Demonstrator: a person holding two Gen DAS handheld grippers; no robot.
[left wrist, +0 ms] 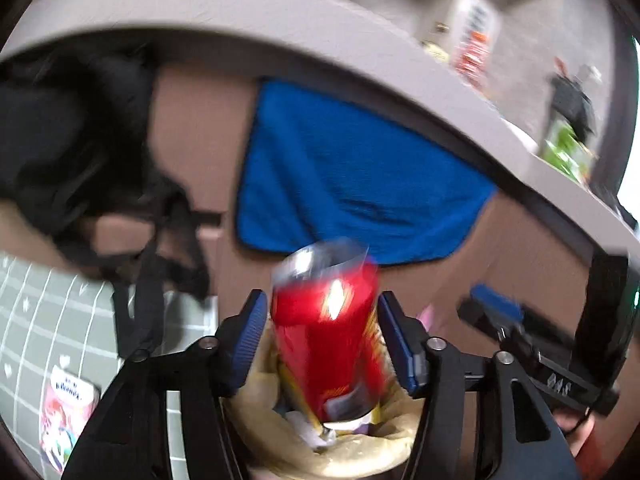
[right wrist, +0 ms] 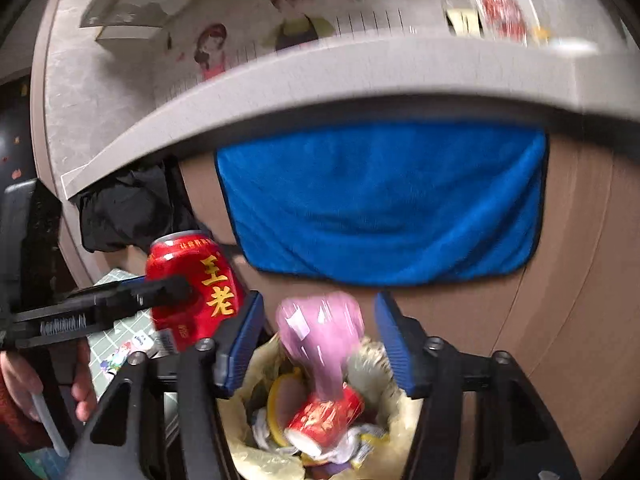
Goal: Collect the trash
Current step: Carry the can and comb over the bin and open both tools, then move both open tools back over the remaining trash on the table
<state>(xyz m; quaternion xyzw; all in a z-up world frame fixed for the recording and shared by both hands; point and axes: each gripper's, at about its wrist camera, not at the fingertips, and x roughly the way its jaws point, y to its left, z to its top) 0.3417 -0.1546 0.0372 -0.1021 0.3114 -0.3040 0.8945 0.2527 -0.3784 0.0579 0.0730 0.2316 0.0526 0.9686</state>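
Trash drop over lined bin [right wrist: 256, 364], two grippers.

Red can [left wrist: 328, 340], gold characters "王老" readable in the right wrist view, sits between left gripper [left wrist: 322, 340] pads; both gaps narrow, contact unclear through blur. Pink wrapper [right wrist: 320, 336], blurred, hangs between right gripper [right wrist: 318, 340] fingers, jaws wide, clear of both pads. Second red can [right wrist: 324, 416] in bin at 6 o'clock. Blue cloth [right wrist: 384, 200] at 12 o'clock.
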